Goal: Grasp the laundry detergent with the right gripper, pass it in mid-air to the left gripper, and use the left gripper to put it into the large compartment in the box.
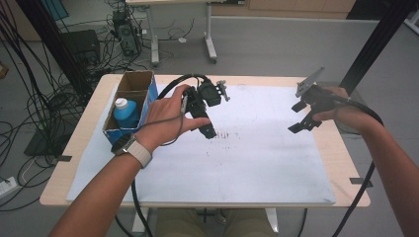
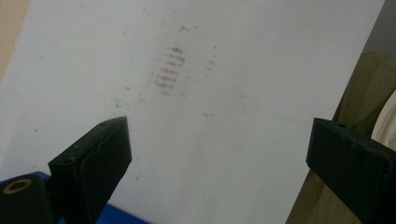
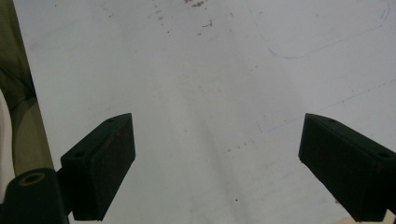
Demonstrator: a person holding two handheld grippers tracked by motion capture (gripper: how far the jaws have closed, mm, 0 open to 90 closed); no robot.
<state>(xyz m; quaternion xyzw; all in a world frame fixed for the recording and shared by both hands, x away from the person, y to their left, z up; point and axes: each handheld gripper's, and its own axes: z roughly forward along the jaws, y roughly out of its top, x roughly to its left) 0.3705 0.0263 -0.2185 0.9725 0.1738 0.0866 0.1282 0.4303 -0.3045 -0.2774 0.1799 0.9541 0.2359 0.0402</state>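
Both sets of fingers are spread wide and hold nothing. The left gripper [image 1: 207, 129] hovers over the white mat [image 1: 257, 163] on the surface — just right of the cardboard box [image 1: 132, 94], where the blue bottle [image 1: 126, 112] stands upright. The right gripper [image 1: 300, 123] hangs well apart from the bottle, near the mat's right edge.

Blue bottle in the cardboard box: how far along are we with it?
Looks done: the blue bottle stands in the near compartment of the cardboard box at the table's left edge. In hand: nothing; the left gripper and right gripper both have jaws open over the bare white mat. Left: the box's far compartment appears empty; nothing else to load lies on the mat.
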